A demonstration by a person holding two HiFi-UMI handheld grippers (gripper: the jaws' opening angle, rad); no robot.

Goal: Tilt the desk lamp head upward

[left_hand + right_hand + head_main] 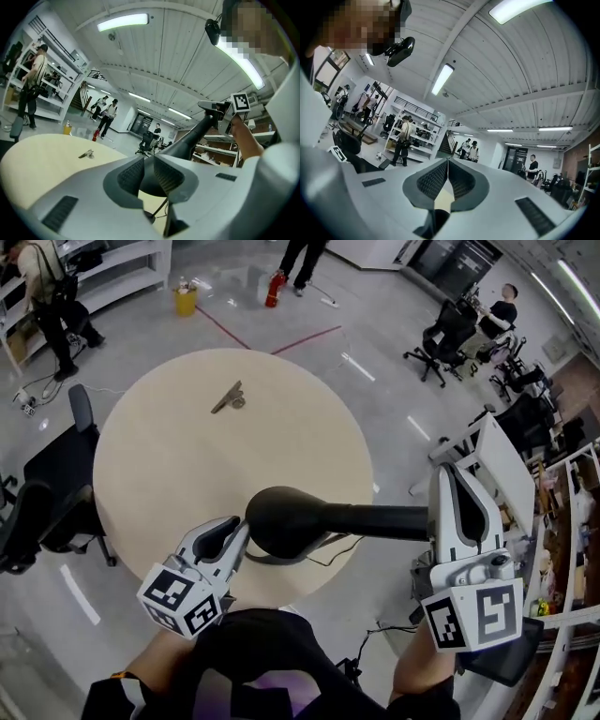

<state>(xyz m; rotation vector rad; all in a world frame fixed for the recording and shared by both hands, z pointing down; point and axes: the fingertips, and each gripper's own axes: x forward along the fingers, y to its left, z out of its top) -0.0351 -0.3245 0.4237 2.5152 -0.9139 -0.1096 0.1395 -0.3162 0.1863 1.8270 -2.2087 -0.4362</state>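
Desk lamp head (286, 519), black, hangs over the round table (169, 465) at its 6 o'clock edge, and the lamp arm (384, 519) runs out toward 3 o'clock. The left gripper (232, 535) stands at the head's 9 o'clock side, fingers partly apart with the head's dark shell in the gap. The right gripper (455, 486), at the arm's outer end, has its fingers closed together with nothing between them. Farther off, toward the table's 12 o'clock side, lies a small metal clip (228, 398).

Open office-lab: swivel chairs (441, 338), storage shelves (122, 263) (polished floor (394, 399), strip lights (123, 21)).
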